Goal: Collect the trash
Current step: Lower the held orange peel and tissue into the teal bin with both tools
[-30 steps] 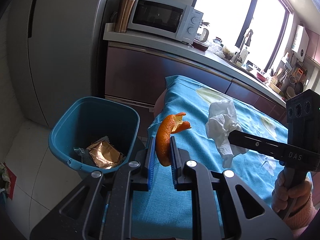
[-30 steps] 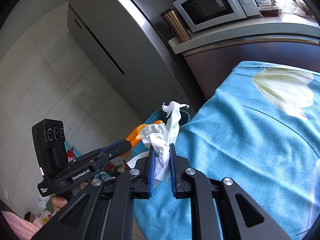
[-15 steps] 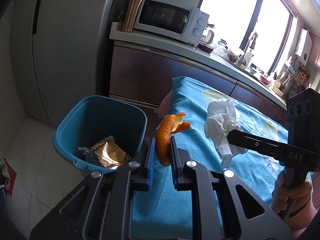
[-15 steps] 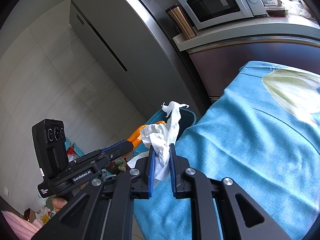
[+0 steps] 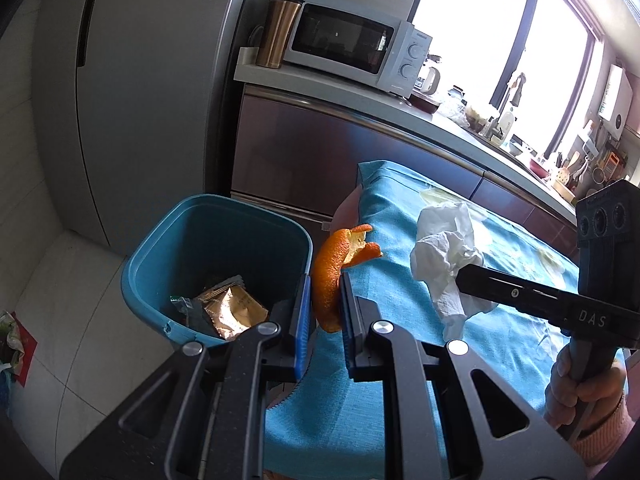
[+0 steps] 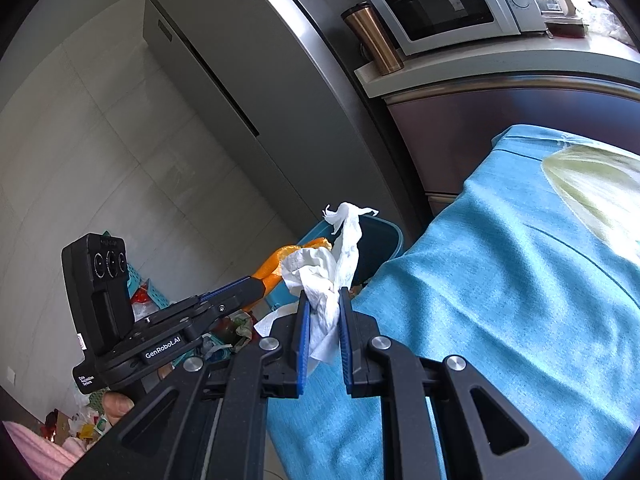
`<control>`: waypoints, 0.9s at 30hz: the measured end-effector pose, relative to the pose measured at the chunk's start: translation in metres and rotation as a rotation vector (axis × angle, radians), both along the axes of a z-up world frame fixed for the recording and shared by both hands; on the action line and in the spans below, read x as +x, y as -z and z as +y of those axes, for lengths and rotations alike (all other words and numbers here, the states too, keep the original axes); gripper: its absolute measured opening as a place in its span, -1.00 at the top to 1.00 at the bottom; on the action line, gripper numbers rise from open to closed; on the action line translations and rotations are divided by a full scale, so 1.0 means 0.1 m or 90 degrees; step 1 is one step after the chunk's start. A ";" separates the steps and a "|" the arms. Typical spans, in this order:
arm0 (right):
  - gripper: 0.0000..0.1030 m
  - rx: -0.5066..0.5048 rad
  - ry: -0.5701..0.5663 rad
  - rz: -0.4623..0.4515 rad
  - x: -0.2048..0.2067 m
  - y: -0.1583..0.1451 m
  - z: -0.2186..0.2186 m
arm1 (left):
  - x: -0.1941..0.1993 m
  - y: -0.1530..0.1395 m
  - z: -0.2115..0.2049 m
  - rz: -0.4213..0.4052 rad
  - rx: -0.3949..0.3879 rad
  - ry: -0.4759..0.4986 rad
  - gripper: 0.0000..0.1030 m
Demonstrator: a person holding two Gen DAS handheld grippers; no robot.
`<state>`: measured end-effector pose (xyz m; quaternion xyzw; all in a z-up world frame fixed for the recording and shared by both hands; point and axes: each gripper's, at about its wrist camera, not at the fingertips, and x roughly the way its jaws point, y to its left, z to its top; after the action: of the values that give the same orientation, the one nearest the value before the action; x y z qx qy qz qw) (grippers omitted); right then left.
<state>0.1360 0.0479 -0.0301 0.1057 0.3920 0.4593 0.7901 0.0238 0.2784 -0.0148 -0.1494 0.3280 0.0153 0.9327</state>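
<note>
I read "DAS" and "GenRobot.AI" on the rigs. Left gripper pinches curled orange peel; teal plastic bin at 9 o'clock. Right gripper pinches crumpled white tissue at the blue tablecloth edge.

left hand-held gripper clamped, right hand-held gripper clamped
</note>
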 end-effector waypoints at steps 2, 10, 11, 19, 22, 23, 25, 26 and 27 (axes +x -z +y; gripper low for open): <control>0.76 0.000 -0.002 0.002 0.01 0.01 0.02 | 0.01 0.00 0.00 0.001 0.000 -0.003 0.72; 0.76 -0.006 -0.011 0.001 0.02 0.02 0.10 | 0.03 0.00 0.04 0.002 0.003 -0.010 0.72; 0.76 -0.006 -0.011 0.001 0.03 0.02 0.11 | 0.04 0.01 0.05 0.003 0.004 -0.011 0.72; 0.76 -0.010 -0.017 0.002 0.03 0.02 0.18 | 0.04 0.03 0.11 0.005 0.002 -0.020 0.72; 0.76 -0.010 -0.019 0.001 0.03 0.01 0.20 | 0.05 0.02 0.14 0.005 0.003 -0.021 0.72; 0.76 -0.010 -0.020 0.001 0.04 0.02 0.20 | 0.05 0.02 0.14 0.005 0.003 -0.021 0.72; 0.76 -0.010 -0.022 0.002 0.04 0.02 0.22 | 0.05 0.01 0.15 0.003 0.004 -0.022 0.72; 0.76 -0.010 -0.023 0.003 0.04 0.02 0.22 | 0.05 0.01 0.15 0.003 0.004 -0.022 0.72; 0.76 -0.010 -0.024 0.003 0.05 0.02 0.23 | 0.05 0.02 0.16 0.003 0.004 -0.023 0.72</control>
<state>0.1405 0.0712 -0.0323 0.0936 0.3994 0.4707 0.7812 0.0287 0.2940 -0.0165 -0.1520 0.3272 0.0338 0.9320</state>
